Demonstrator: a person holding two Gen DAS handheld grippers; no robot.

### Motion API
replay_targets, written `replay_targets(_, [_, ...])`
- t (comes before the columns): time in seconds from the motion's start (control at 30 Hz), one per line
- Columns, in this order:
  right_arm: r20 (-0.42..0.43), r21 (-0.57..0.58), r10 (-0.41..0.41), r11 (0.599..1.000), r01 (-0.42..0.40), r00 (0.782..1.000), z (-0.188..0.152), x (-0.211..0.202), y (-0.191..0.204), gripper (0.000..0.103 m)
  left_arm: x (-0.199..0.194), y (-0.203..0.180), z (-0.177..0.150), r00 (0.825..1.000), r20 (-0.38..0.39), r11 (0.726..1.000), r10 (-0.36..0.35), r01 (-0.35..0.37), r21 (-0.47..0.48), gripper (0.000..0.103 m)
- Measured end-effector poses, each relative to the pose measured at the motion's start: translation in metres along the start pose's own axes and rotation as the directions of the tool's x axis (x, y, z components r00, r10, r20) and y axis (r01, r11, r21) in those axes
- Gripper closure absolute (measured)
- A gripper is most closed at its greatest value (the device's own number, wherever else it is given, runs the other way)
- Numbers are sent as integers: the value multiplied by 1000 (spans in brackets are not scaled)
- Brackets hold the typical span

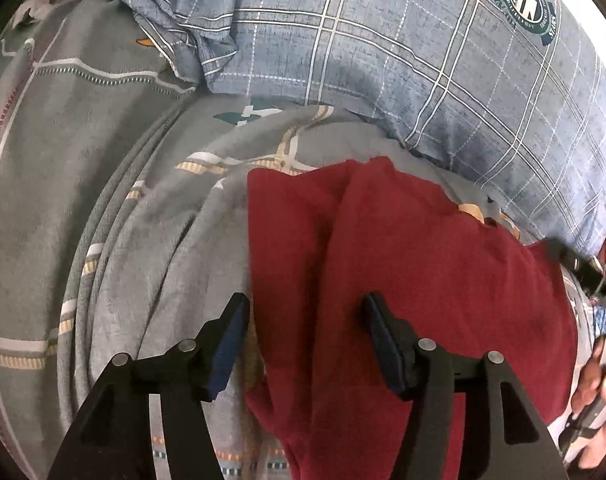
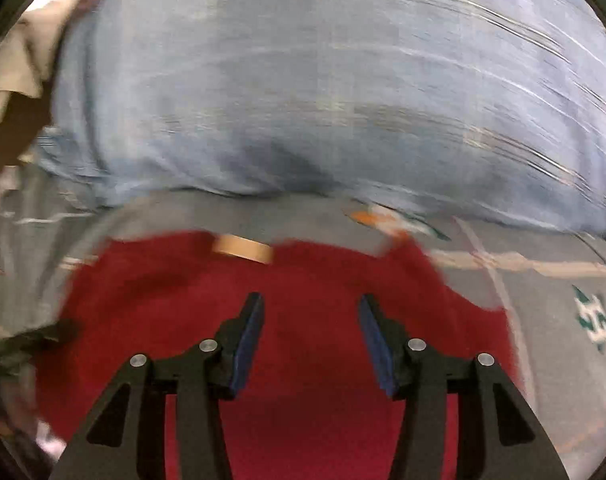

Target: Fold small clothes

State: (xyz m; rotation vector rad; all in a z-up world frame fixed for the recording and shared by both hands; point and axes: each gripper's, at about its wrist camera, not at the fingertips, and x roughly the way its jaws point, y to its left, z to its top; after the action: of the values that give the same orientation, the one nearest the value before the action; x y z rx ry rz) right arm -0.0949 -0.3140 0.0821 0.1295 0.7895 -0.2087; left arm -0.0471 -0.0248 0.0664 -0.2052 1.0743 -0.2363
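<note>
A dark red garment (image 1: 403, 264) lies crumpled on the grey patterned bedsheet (image 1: 103, 184). My left gripper (image 1: 305, 312) is open and empty, hovering over the garment's left edge, with one finger over the sheet and one over the red cloth. In the blurred right wrist view the same red garment (image 2: 303, 280) fills the lower middle. My right gripper (image 2: 311, 312) is open and empty above the garment. A tan label (image 2: 243, 249) shows at the garment's far edge.
A big blue plaid pillow (image 1: 423, 60) with a round teal badge (image 1: 525, 0) lies beyond the garment; it also shows in the right wrist view (image 2: 323, 100). The other hand and gripper (image 1: 595, 360) show at the right edge. The sheet has folds at left.
</note>
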Motion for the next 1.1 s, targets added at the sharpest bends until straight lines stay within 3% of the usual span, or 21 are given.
replay_targets(0.13, [-22,-52,214,975,-214,977,18,26,50,49,1,4,2,1000,7,1000,10,-10,7,44])
replay_targets(0.3, [-125,-169,263,945,-282,957,24,72,103,45,2,14,6,1000,-3,1000,1,-1,-27,41])
replay_targets(0.4, [-181,-229,226,937,-264,957,17,92,121,47,4,13,8,1000,-5,1000,2,-3,-25,41])
replay_targets(0.43, [-195,-251,211,933,-256,958,14,99,124,53,5,13,8,1000,-7,1000,1,-2,-25,41])
replay_targets(0.47, [-206,-274,196,929,-249,959,11,104,129,76,6,14,8,1000,-10,1000,1,-1,-26,41])
replay_targets(0.53, [-211,-300,182,923,-241,960,10,110,135,103,8,14,9,1000,-15,1000,-1,1,-30,41])
replay_targets(0.83, [-174,-236,209,940,-247,962,22,120,149,103,11,15,11,1000,-19,999,-1,0,-40,39])
replay_targets(0.9, [-145,-208,233,943,-259,962,25,108,142,101,10,15,12,1000,-17,999,-1,0,-40,39])
replay_targets(0.97, [-119,-218,218,946,-239,969,27,94,135,90,10,14,12,1000,-15,999,2,-2,-35,40])
replay_targets(1.0, [-119,-223,214,946,-236,969,27,90,132,82,10,14,12,1000,-14,999,3,-4,-32,40])
replay_targets(1.07, [-130,-223,215,945,-240,968,26,83,124,49,10,13,11,1000,-13,999,4,-4,-32,40])
replay_targets(1.1, [-139,-226,211,944,-239,967,26,86,124,44,9,14,11,1000,-13,999,2,-3,-35,40])
